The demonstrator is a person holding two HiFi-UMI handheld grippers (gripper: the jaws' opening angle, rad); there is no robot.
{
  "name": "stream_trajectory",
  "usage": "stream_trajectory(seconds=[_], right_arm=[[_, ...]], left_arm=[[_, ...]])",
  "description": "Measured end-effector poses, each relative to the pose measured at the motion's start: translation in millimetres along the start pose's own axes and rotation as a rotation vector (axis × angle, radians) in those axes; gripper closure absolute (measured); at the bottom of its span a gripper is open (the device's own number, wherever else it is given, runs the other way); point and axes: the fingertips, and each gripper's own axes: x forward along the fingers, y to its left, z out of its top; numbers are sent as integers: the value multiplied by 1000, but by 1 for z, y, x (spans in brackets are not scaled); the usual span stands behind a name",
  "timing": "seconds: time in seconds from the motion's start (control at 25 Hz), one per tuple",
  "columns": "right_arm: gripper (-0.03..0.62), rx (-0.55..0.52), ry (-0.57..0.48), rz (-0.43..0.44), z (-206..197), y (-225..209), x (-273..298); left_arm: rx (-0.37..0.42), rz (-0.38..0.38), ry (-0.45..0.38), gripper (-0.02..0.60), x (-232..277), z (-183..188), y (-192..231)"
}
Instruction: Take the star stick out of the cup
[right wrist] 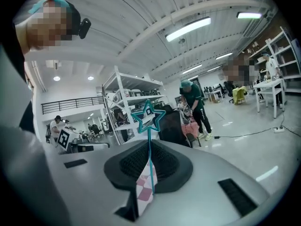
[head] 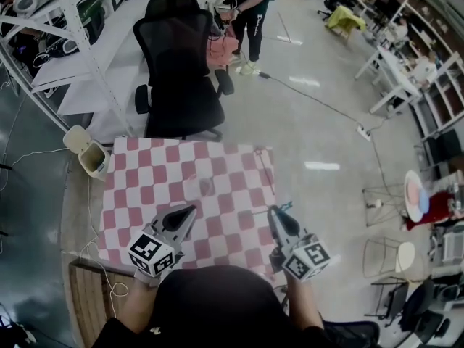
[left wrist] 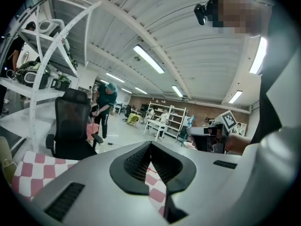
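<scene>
- Floor (head: 326,122): pale, glossy; fills right half of head view.
- Shelf rack (head: 80,20): white, upper left of head view, loaded w/ gear.
- Table (head: 217,165): pink/white check cloth, centre of head view, just above both my grippers.
- Office chair (head: 177,71): black mesh, top centre, at table's far edge.
- Person (head: 250,13): standing, dark top, top centre, behind the chair.
- Bin (head: 90,153): cream, left of the table's upper-left corner.
- My left gripper (head: 192,209) (left wrist: 150,147): lower left-centre, over the cloth. Jaws pressed together at tips, nothing btwn them.
- My right gripper (head: 273,210) (right wrist: 149,145): lower right-centre, by the cloth's right edge. Jaws nearly together, pinching the stick's thin shaft.
- Cup (head: 205,188): looks like a clear one, faint, mid-cloth; apart from both grippers.
- Star stick (right wrist: 151,159): teal, upright in my right jaws, star end above the tips at centre of right gripper view. Out of the cup, well to its right in head view.
</scene>
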Motion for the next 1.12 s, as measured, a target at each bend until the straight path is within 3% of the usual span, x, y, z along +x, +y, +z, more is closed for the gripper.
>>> stream_trajectory(seconds=[1.12], right_arm=[[566,0,-9,-17,-10,2,-2]], left_arm=[[-7,4,11,541,-6,-9,-11]])
